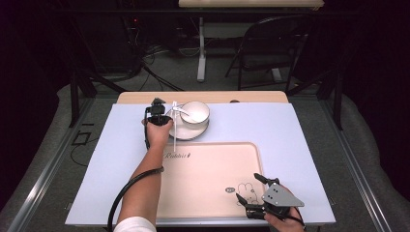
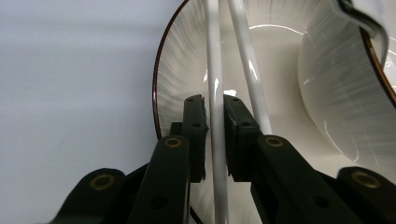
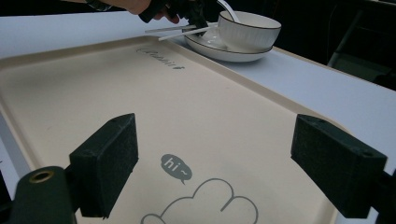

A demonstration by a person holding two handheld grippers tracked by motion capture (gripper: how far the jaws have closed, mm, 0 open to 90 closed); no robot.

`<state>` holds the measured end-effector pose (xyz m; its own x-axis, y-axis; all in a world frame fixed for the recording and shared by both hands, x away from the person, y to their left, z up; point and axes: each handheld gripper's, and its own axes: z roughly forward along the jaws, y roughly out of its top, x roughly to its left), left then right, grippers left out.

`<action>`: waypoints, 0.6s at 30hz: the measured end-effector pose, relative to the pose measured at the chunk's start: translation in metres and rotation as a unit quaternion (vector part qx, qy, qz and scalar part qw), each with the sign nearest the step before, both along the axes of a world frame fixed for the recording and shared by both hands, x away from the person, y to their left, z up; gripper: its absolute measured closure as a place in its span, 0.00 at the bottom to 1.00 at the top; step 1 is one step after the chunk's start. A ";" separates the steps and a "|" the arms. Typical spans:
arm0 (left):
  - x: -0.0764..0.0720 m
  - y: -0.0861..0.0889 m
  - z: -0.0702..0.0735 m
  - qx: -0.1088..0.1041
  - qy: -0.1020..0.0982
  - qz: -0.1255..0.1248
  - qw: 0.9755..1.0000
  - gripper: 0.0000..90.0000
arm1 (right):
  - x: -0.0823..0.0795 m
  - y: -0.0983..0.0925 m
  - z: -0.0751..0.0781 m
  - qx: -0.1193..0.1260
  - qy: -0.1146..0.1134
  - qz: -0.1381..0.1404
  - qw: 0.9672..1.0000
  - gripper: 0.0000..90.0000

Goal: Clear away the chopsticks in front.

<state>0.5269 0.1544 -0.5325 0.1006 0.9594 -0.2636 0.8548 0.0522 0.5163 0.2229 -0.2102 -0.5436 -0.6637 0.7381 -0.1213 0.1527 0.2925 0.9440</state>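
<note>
A white bowl (image 1: 196, 112) with a white spoon (image 1: 183, 112) in it stands on a ribbed white plate (image 1: 188, 133) at the back of the table. Two white chopsticks lie across the plate's left side. My left gripper (image 1: 162, 117) is at that side, shut on one chopstick (image 2: 215, 116); the other chopstick (image 2: 247, 70) lies free just to its right, next to the bowl (image 2: 345, 93). My right gripper (image 1: 247, 186) hangs open over the front right corner of the beige tray (image 1: 208, 169), nothing between its pads (image 3: 105, 163), above a small cartoon print.
A pale blue mat (image 1: 121, 145) covers the table under the tray and plate. The wooden table edge (image 1: 203, 96) shows behind the bowl. Beyond it are a folding chair (image 1: 270, 43) and another table's legs on the floor.
</note>
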 end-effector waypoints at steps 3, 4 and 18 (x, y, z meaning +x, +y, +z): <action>0.000 0.000 -0.001 -0.009 0.002 0.002 1.000 0.93 | 0.000 0.000 0.000 -0.001 -0.001 0.000 1.000 0.16; 0.000 0.000 0.000 -0.010 0.002 0.003 1.000 0.93 | 0.000 0.000 0.000 -0.001 -0.001 0.000 1.000 0.16; -0.005 0.010 0.009 -0.018 -0.015 0.014 1.000 0.94 | 0.000 0.000 0.000 0.000 -0.001 0.001 1.000 0.16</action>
